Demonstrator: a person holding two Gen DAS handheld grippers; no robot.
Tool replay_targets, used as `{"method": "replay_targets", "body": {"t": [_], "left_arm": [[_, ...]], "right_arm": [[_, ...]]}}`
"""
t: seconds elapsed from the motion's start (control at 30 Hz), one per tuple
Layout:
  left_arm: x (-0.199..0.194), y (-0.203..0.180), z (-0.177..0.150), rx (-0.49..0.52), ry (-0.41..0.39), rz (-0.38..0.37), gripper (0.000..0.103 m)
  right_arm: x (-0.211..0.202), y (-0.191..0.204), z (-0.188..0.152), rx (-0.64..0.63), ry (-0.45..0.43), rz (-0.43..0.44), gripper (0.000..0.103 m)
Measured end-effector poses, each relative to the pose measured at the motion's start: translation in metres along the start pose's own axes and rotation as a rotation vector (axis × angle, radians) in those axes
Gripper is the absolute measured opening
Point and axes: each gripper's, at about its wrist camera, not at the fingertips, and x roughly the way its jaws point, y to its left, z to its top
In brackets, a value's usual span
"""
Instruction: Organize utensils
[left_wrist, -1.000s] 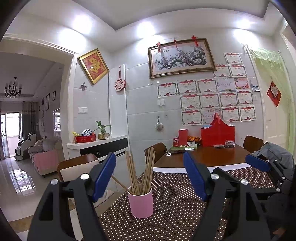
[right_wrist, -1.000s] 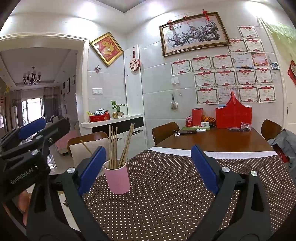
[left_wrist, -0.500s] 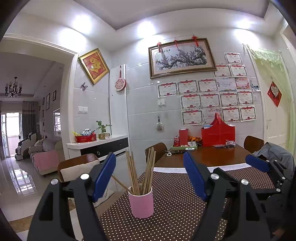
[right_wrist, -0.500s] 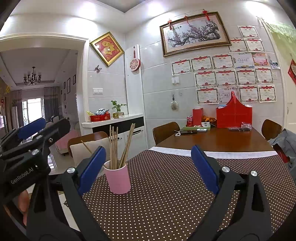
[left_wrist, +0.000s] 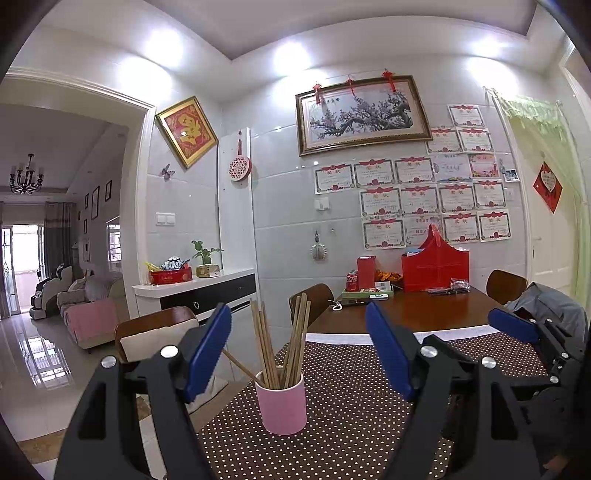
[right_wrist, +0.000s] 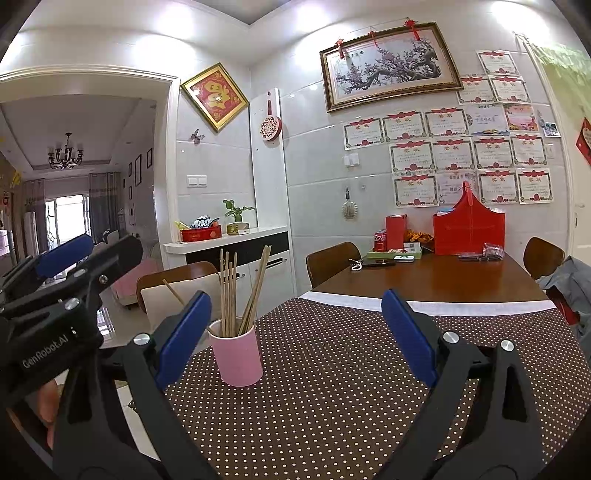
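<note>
Both grippers hover, jaws wide apart
Left gripper (left_wrist: 299, 354) and right gripper (right_wrist: 295, 332) hold nothing; the chopsticks (left_wrist: 280, 350) stand in a pink cup (right_wrist: 236, 360) on the dotted table (right_wrist: 351, 387), near its left edge.

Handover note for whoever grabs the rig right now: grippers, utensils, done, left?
Left gripper: open, empty, held above the table, pointed at the cup.
Right gripper: open, empty, beside the left one.
Pink cup stands upright on the dotted cloth near the table's left edge, chopsticks standing in it, one leaning far out to the left.
Done: every utensil in view is in the cup.
Left: probably nothing; no loose utensils are visible on the cloth.
</note>
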Motion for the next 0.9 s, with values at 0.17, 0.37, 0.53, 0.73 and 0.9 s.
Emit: {"method": "replay_targets", "body": {"t": [0.17,0.37,0.53,0.73,0.9], "left_arm": [[0.0001,0.0004,-0.0002,0.001,0.002,0.001,0.074],[0.0007,0.0022,-0.0017,-0.005,0.005,-0.003,0.074],[0.0015,0.003,-0.0023,-0.002,0.008,-0.001,0.074],[0.0015,0.0038,-0.0021,0.0,0.009,0.0,0.076],[0.0014,0.0035,-0.0031,0.001,0.01,0.001,0.076]], "right_arm": [[0.0004,0.0002,0.0004,0.0,0.003,0.001,0.092],[0.0008,0.0016,0.0004,0.0,0.003,0.002,0.092],[0.0021,0.0021,-0.0004,0.001,0.007,0.003,0.092],[0.0054,0.002,-0.0023,0.003,0.014,0.005,0.092],[0.005,0.0006,-0.002,0.003,0.015,0.006,0.092]]}}
